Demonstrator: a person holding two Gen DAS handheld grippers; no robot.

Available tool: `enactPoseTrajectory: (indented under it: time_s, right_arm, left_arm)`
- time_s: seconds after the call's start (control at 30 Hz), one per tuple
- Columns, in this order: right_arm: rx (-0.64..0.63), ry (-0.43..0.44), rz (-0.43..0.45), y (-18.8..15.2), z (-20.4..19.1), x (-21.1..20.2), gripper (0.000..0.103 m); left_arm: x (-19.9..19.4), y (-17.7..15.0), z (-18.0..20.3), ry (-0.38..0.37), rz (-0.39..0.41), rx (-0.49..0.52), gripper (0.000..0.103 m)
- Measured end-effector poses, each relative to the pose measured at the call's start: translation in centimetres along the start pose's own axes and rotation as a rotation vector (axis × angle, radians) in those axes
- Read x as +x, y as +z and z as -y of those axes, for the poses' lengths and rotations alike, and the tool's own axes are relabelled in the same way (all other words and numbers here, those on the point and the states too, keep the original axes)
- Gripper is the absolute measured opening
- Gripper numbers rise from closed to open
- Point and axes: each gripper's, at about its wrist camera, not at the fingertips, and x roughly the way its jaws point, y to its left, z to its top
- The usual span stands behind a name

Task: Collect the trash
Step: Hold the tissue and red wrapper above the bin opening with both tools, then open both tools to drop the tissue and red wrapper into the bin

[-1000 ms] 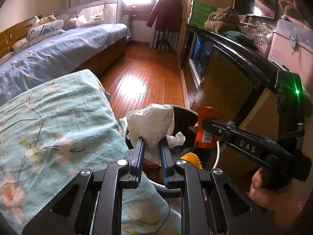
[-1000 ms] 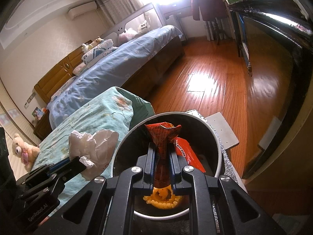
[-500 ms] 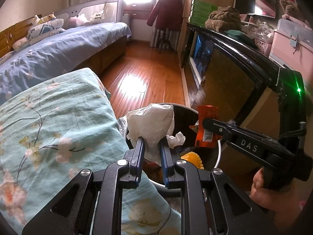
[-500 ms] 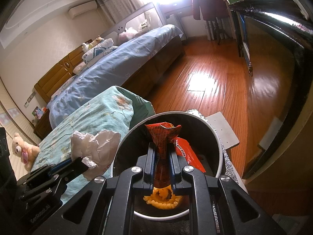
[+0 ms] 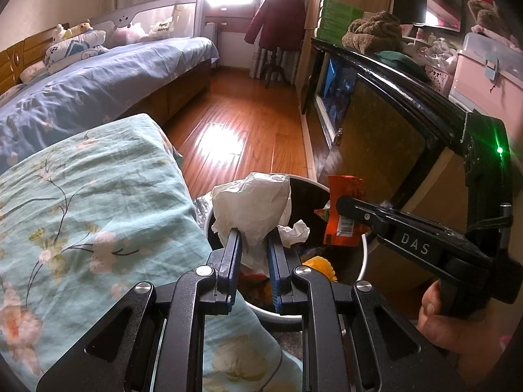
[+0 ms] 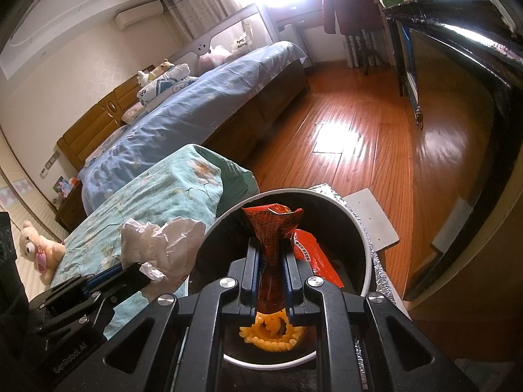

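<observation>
Bedroom floor beside the bed: both of your grippers hold trash over the round bin [image 6: 366,228].

Your left gripper [image 5: 253,240] is clamped on a crumpled white tissue [image 5: 251,202], which hangs over the bin's near rim, next to the floral quilt [image 5: 91,202]; release there and the light paper may catch the rim or slide onto the quilt. Your right gripper [image 6: 270,254] is pinched on a red snack wrapper [image 6: 273,228], well over the bin's opening, above an orange piece [image 6: 271,330] and another red wrapper [image 6: 310,254] already inside. A thin foil wrapper may cling to a pad when the jaws part. Centre the tissue before you let go.
</observation>
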Motion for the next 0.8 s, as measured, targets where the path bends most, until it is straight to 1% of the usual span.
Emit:
enactPoseTrajectory:
  time_s: [0.8]
  right_arm:
    - [-0.004, -0.004, -0.008, 0.23, -0.11, 0.48, 0.014]
  left_arm:
    - [0.42, 0.26, 0.12, -0.009, -0.003, -0.008, 0.015]
